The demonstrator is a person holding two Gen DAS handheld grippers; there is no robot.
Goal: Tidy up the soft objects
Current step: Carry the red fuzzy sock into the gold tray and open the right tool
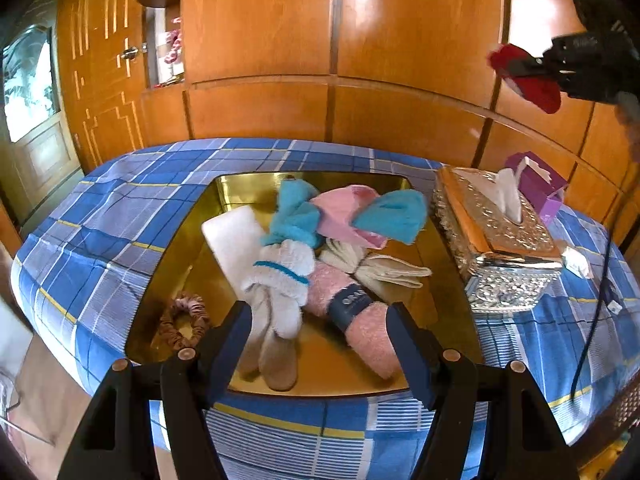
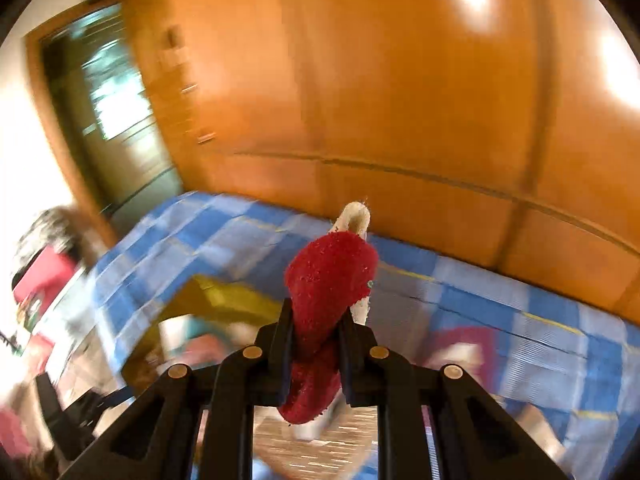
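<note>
A gold tray (image 1: 240,188) on the blue checked cloth holds several soft things: a white and blue fluffy sock (image 1: 280,272), a rolled pink towel with a dark band (image 1: 360,320), a blue and pink cloth (image 1: 352,212), a white pad (image 1: 236,236), beige folded cloths (image 1: 384,268) and a pink scrunchie (image 1: 184,320). My left gripper (image 1: 320,320) is open just above the sock and the pink towel. My right gripper (image 2: 314,320) is shut on a red and white fluffy sock (image 2: 328,280), held high in the air; it also shows at the upper right of the left wrist view (image 1: 528,76).
A silver and orange tissue box (image 1: 500,240) stands right of the tray, with a purple box (image 1: 536,184) behind it. A black cable (image 1: 592,320) runs down the right side. Wooden wardrobe doors (image 1: 360,40) stand behind the table. The right wrist view is motion-blurred.
</note>
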